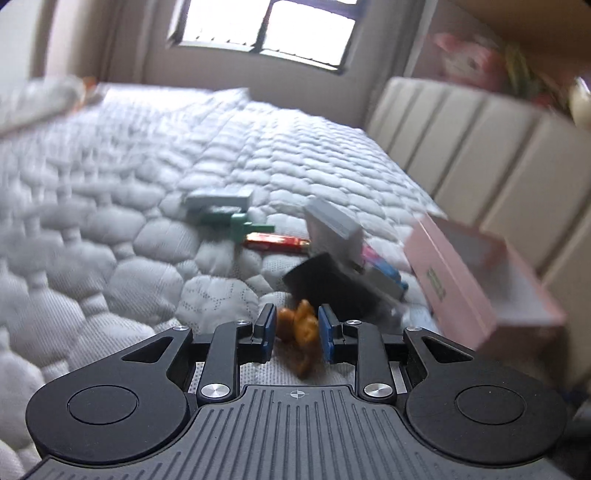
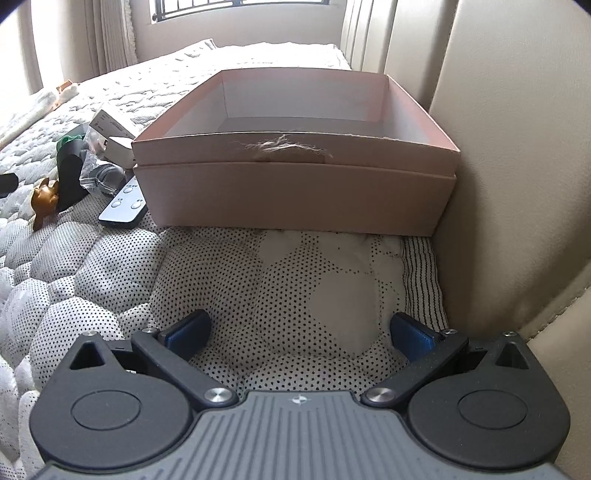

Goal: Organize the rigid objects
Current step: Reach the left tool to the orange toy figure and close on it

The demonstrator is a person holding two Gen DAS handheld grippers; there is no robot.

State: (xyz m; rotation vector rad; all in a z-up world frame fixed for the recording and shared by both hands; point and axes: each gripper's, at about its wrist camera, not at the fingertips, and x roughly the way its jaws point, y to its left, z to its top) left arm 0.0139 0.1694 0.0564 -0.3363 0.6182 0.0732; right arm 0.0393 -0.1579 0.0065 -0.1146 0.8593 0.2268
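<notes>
The left wrist camera is looking forward and downward over its left gripper from low above the quilted mattress, facing the window with the headboard on its right, and its picture is smeared by blur. The right wrist camera is sitting close behind the right gripper, tilting more steeply down and facing the pink box from near. The 2 views are sharing that box, the golden figurine and the mattress.
</notes>
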